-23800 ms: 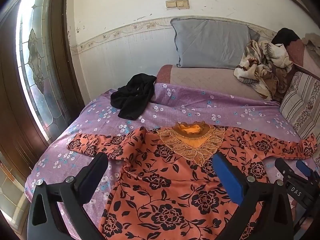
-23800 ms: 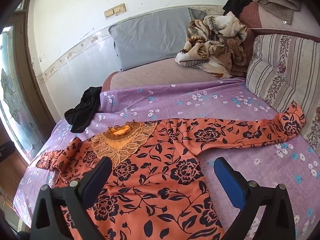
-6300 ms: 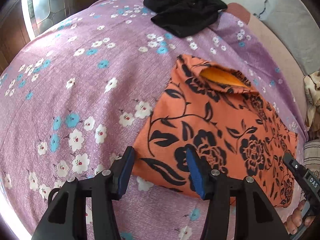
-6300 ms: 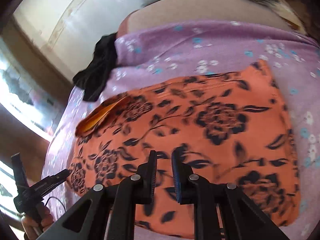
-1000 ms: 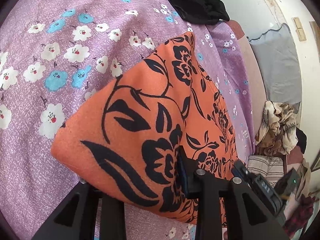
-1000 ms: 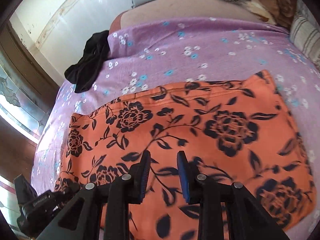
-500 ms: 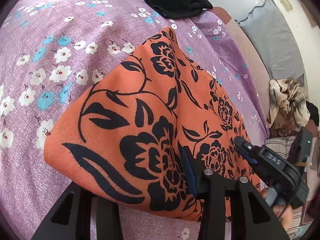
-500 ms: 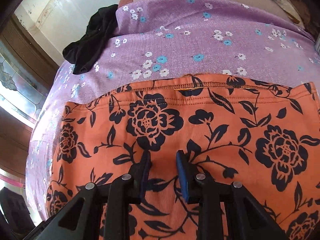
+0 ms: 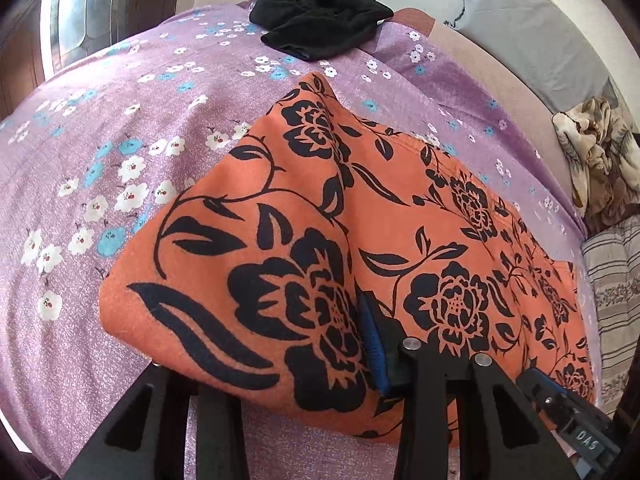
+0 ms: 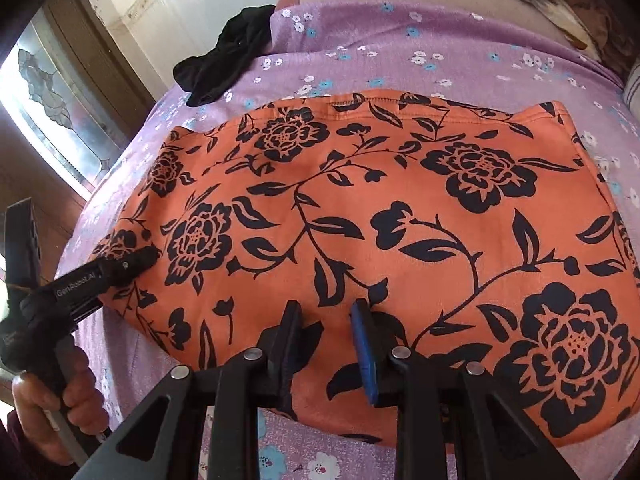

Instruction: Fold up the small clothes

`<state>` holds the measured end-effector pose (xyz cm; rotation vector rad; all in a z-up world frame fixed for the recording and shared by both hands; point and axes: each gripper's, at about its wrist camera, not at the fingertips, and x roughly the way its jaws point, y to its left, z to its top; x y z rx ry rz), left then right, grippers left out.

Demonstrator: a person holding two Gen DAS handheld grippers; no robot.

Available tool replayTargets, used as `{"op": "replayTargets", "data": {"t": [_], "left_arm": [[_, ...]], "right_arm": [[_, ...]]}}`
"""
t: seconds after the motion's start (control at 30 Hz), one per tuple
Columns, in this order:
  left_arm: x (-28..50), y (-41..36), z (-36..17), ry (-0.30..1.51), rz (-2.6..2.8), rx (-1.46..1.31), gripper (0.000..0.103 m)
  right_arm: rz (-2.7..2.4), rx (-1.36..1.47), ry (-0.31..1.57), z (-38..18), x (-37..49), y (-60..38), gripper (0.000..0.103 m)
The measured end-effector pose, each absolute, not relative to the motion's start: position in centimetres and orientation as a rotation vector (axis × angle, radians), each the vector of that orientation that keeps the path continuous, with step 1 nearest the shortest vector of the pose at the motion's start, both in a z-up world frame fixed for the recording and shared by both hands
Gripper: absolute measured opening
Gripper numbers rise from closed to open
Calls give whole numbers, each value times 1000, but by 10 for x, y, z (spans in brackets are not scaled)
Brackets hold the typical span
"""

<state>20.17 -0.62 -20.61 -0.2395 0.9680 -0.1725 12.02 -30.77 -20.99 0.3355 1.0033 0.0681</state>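
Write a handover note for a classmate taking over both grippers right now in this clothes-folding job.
Left gripper: its jaws have just been closing, and they grip a lifted corner of the orange floral garment.
Right gripper: its jaws are narrowly apart at the garment's near edge; it is unclear whether they pinch cloth.
Done: the garment lies on the purple floral bedsheet, already folded into a compact rectangle.
Left: probably finish this fold and lay the corner flat. The black garment by the far edge lies crumpled and unfolded.
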Motion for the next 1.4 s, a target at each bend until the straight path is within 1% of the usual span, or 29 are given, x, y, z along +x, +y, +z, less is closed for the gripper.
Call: {"op": "replayTargets", "data": {"t": [0.17, 0.43, 0.53, 0.67, 0.77, 0.83, 0.87, 1.0, 1.07, 1.23, 1.4], "left_arm": [[199, -17, -204, 923, -128, -153, 40], [198, -26, -199, 899, -91, -115, 37], [199, -27, -200, 900, -89, -108, 37], [200, -28, -202, 904, -89, -96, 37], [201, -30, -203, 906, -81, -96, 38], [202, -30, -204, 910, -75, -96, 40], [202, -30, -204, 912, -71, -99, 43], [206, -22, -206, 943, -80, -156, 50], [210, -14, -207, 967, -100, -213, 51], [215, 4, -206, 989, -111, -329, 51], [220, 19, -206, 995, -94, -421, 51]], "right_arm": [[92, 426, 1003, -207, 121, -322, 30], [55, 392, 939, -184, 113, -331, 30], [13, 389, 962, -187, 113, -338, 30], [-17, 408, 1065, -212, 122, -343, 30], [-21, 358, 1050, -209, 124, -337, 30], [-24, 375, 1040, -207, 122, -339, 30], [-24, 385, 1031, -205, 121, -341, 30], [-136, 366, 922, -184, 111, -363, 30], [-194, 401, 895, -181, 107, -381, 30], [-247, 510, 972, -209, 106, -421, 29], [-234, 473, 953, -209, 105, -417, 29]]}}
